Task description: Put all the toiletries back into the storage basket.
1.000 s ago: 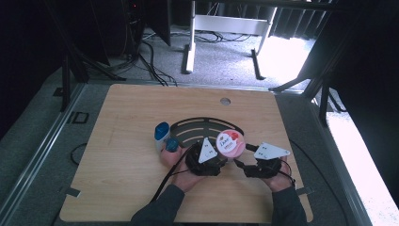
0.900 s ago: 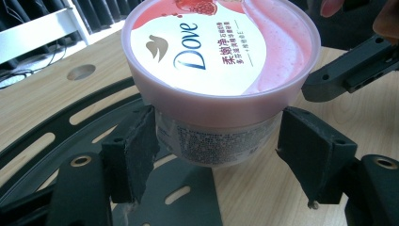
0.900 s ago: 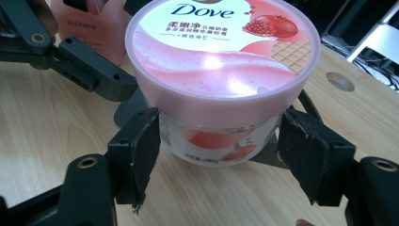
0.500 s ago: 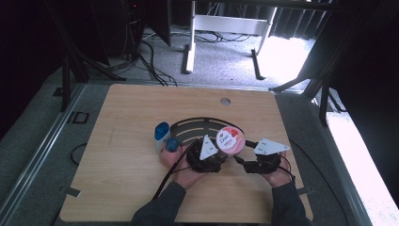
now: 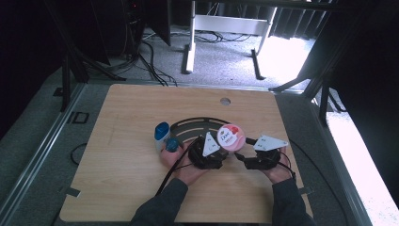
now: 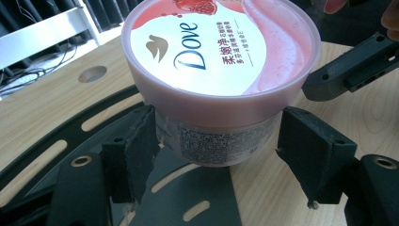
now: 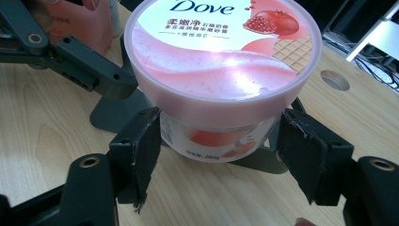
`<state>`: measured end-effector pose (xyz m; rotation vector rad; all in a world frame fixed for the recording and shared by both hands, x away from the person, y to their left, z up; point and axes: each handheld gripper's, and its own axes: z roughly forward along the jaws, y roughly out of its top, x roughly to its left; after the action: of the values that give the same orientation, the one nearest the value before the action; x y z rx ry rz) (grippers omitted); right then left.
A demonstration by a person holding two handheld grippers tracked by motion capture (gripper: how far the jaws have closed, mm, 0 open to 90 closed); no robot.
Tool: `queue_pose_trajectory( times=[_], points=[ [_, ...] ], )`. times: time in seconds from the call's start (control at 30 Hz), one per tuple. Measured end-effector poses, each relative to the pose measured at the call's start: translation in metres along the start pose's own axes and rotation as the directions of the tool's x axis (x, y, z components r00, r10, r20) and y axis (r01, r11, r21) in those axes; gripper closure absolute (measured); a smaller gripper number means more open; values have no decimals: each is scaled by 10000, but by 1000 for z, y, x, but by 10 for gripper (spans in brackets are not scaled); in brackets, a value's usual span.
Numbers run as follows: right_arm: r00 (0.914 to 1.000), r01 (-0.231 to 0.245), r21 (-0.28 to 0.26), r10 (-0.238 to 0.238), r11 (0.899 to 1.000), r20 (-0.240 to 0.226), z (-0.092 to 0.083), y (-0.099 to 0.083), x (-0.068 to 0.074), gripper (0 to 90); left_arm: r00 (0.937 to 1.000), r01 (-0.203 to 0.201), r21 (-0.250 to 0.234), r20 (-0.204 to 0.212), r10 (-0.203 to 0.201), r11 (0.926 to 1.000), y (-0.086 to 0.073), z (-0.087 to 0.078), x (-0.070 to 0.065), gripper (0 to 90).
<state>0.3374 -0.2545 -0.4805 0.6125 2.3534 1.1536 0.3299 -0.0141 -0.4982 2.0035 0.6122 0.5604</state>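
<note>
Both grippers' fingers apart around the Dove tub (image 6: 216, 70); lid hides any contact

Far half of table (image 5: 141, 101) bare wood, free to pass; only a small round hole (image 5: 225, 100) at upper centre. Lower left of board open too. Centre crowded: Dove tub (image 5: 230, 137) sits btwn left gripper (image 5: 221, 146) and right gripper (image 5: 242, 149), black slotted plate (image 5: 195, 127) under/behind it. Blue-capped bottle (image 5: 161, 134) blocks approach from left, just beside left hand (image 5: 181, 165).
</note>
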Motion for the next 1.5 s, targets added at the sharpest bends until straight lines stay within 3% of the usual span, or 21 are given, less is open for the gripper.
queue_pose_trajectory(
  times=[0.2,0.87,1.03,1.5],
  points=[
    [10000,11,104,-10,9999,-80,5,2,-6,310,9998,-66,49,-164,67,10000,2,4,3,295],
    [9991,297,621,-276,9976,-333,20,5,-26,312,9977,244,172,-640,-232,9996,0,21,7,296],
    [9990,256,687,-229,9973,-396,24,5,-31,312,9964,473,185,-718,-459,9987,0,25,8,296],
    [9973,178,946,-110,9954,-721,29,6,-42,315,9947,551,312,-884,-521,9980,2,32,9,301]
  ],
)
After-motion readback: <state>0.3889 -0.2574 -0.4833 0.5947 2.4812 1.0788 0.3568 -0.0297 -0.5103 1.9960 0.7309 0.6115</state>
